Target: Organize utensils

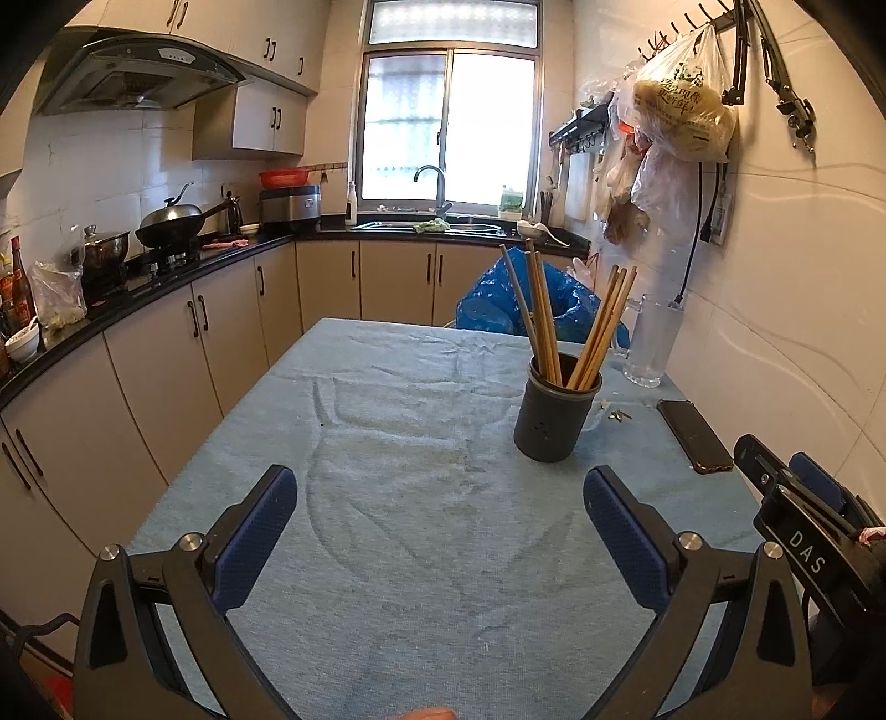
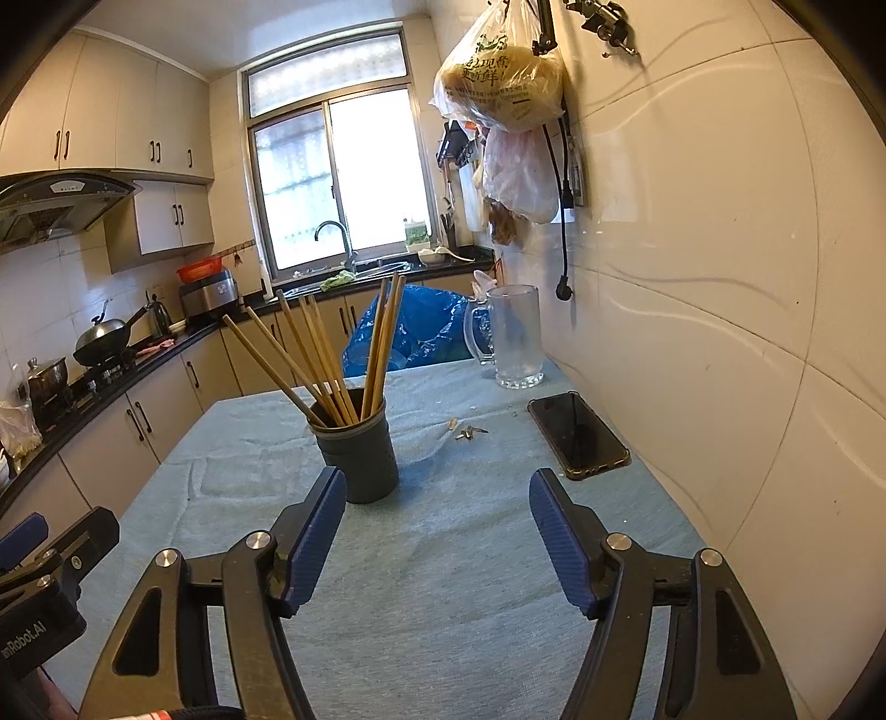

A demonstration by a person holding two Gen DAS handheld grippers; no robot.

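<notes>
Both grippers, left gripper (image 1: 440, 501) and right gripper (image 2: 437, 501), hover wide and empty before the dark grey cylindrical holder (image 1: 554, 421) of wooden chopsticks (image 1: 601, 327) on the blue-clothed table (image 1: 387, 443).

Black gripper (image 1: 440, 501) frames; blue ribbed pads (image 2: 318, 531); silver screws.

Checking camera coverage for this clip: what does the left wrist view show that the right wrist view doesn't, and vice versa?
Only the left wrist view: the sauce bottles and white bowl on the counter's near end, and the wall hook rail. Only the right wrist view: the glass mug's handle. Both: the grey holder of chopsticks, phone, blue cloth, blue bag, and open, empty jaws.
</notes>
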